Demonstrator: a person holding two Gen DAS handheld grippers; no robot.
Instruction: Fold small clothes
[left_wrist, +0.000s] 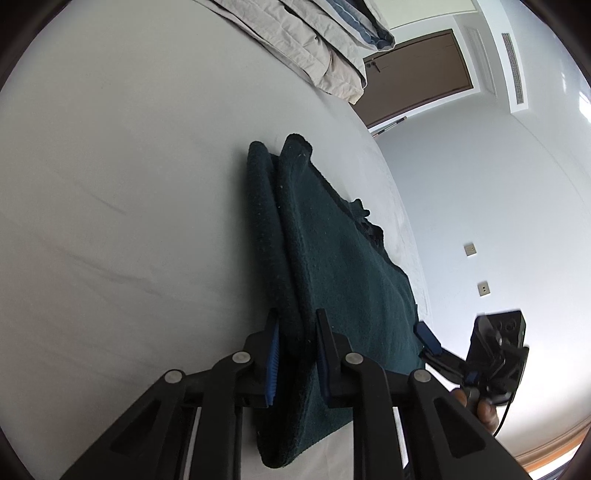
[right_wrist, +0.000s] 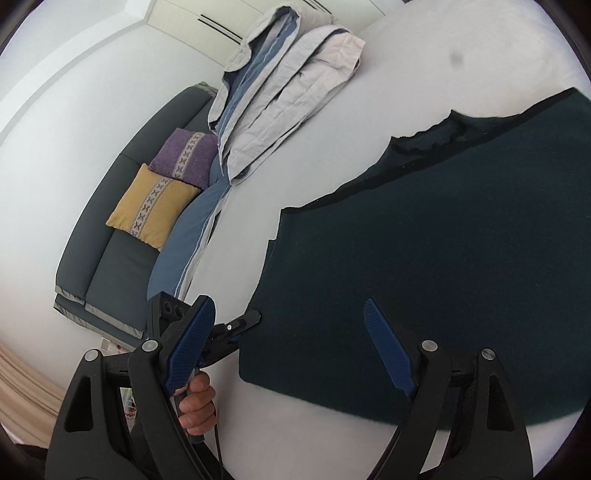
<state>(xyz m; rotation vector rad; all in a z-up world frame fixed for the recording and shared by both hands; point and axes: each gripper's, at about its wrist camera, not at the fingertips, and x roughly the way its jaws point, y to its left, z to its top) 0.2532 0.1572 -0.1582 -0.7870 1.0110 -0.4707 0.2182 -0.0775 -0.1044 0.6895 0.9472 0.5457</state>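
Observation:
A dark green fleece garment (left_wrist: 340, 258) lies spread on the white bed sheet (left_wrist: 129, 203). One edge of it is raised in a fold. My left gripper (left_wrist: 297, 347) is shut on that fold at the near corner, with cloth filling the gap between its blue pads. In the right wrist view the garment (right_wrist: 443, 258) fills the right half. My right gripper (right_wrist: 291, 347) stands wide open just over its near left edge, pads apart and holding nothing. The left gripper (right_wrist: 240, 325) shows there at the garment's left corner, held by a hand (right_wrist: 197, 402).
Folded beige and blue bedding (right_wrist: 280, 85) lies at the far end of the bed. A grey sofa (right_wrist: 110, 266) with a yellow cushion (right_wrist: 151, 210) and a purple cushion (right_wrist: 184, 157) stands beside the bed. A brown door (left_wrist: 417, 74) is beyond it.

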